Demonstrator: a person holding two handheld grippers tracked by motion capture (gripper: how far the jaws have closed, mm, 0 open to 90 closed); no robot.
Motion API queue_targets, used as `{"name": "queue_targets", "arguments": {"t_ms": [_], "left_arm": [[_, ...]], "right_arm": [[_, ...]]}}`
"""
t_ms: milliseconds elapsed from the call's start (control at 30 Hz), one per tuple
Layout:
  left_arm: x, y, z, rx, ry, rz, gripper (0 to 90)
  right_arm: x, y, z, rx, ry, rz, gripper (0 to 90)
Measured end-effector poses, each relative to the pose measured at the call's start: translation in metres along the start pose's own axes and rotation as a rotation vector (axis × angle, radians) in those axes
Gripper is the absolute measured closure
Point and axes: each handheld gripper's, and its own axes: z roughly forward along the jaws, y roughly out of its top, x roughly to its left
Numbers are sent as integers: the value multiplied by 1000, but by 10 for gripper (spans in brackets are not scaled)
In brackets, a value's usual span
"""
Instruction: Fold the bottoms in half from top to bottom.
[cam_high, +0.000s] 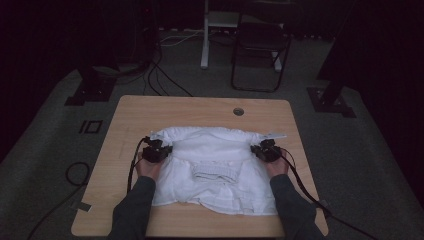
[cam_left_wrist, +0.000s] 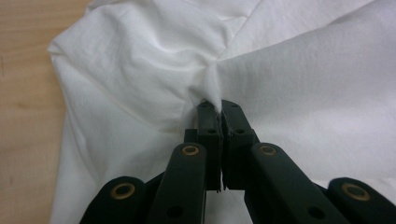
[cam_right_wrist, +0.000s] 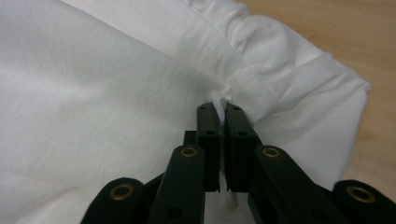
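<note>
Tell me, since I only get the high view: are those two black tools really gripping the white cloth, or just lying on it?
Observer: Gripping. The left gripper has its jaws shut on a pinched fold of the white cloth.
Operator: And the other one?
Observer: The right gripper is likewise shut on a thin pinch of cloth.
Operator: Which part of the cloth does that one hold?
Observer: Just beside a gathered, ruffled band that runs along the cloth's edge near the wooden table.
</note>
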Motion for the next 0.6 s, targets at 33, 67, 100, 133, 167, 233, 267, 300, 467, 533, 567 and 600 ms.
{"name": "queue_targets", "arguments": {"t_ms": [33,67,100,133,167,233,267,300,467,533,567,600], "left_arm": [[1,2,3,-5,3,-20,883],[2,3,5,-12,6,-37,883],[3,4,6,-15,8,-47,883],[3,4,6,-15,8,-47,884],[3,5,6,-14,4,-64,884],[3,5,4,-22,0,-66,887],[3,5,-1,-38,-9,-69,888],[3,5,-7,-57,-19,-77,890],[4,18,-53,-193,-82,-69,893],[-2,26,-71,-250,-80,-19,896],[-7,31,-80,-272,-74,5,896],[-9,34,-85,-285,-75,17,896]], "right_arm": [[0,3,3,2,-14,-3,863],[0,6,6,0,-24,0,864],[0,8,8,1,-29,8,864],[0,8,8,1,-29,8,864],[0,9,9,0,-29,18,864],[-2,9,9,-6,-20,30,868],[-2,9,7,-8,-17,30,868],[-3,9,3,-28,-13,33,870],[-10,16,-37,-172,35,84,874],[-11,21,-55,-226,51,79,877],[-9,23,-62,-241,46,70,878],[-7,26,-69,-262,30,50,878]]}}
